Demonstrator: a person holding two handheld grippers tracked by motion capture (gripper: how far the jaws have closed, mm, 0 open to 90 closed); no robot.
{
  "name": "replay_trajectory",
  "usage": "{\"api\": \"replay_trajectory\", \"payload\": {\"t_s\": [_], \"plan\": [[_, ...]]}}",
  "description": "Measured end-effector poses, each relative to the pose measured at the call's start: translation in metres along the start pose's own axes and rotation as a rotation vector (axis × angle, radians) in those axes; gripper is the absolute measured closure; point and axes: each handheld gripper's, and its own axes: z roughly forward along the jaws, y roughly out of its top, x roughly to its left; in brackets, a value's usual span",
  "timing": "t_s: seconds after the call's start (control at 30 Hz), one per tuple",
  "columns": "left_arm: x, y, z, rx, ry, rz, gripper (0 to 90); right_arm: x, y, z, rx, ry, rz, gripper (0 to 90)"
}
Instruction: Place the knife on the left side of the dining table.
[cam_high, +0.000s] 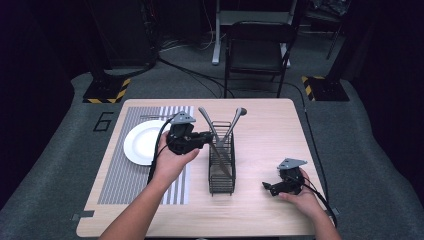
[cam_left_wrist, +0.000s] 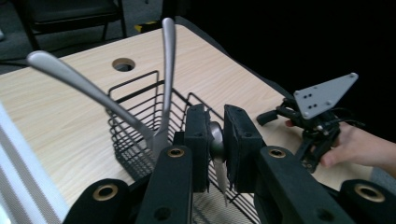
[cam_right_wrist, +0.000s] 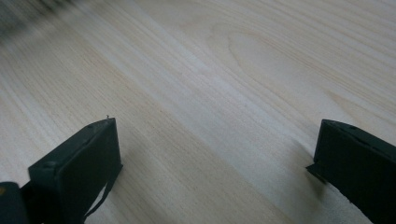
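Observation:
A black wire basket stands mid-table with two silver utensil handles leaning out of its far end. My left gripper hovers at the basket's left side, shut on the rounded handle of a silver knife whose blade slants down into the basket. My right gripper rests low over bare wood at the near right, open with nothing between its fingers; it also appears in the left gripper view.
A white plate lies on a grey striped placemat at the left. The wooden table has a round hole near its far edge. A black chair stands beyond the table.

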Motion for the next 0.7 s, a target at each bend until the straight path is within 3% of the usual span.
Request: {"api": "replay_trajectory", "payload": {"t_s": [0.17, 0.43, 0.7], "plan": [[-0.008, 0.005, 0.003, 0.005, -0.041, 0.005, 82.9, 0.0, 0.0, 0.0, 0.0, 0.0, 0.0, 0.0], [-0.019, 0.012, 0.003, 0.004, -0.04, 0.043, 83.2, 0.0, 0.0, 0.0, 0.0, 0.0, 0.001, 0.0], [-0.016, 0.014, -0.005, -0.017, -0.031, 0.032, 83.4, 0.0, 0.0, 0.0, 0.0, 0.0, 0.001, 0.0]]}}
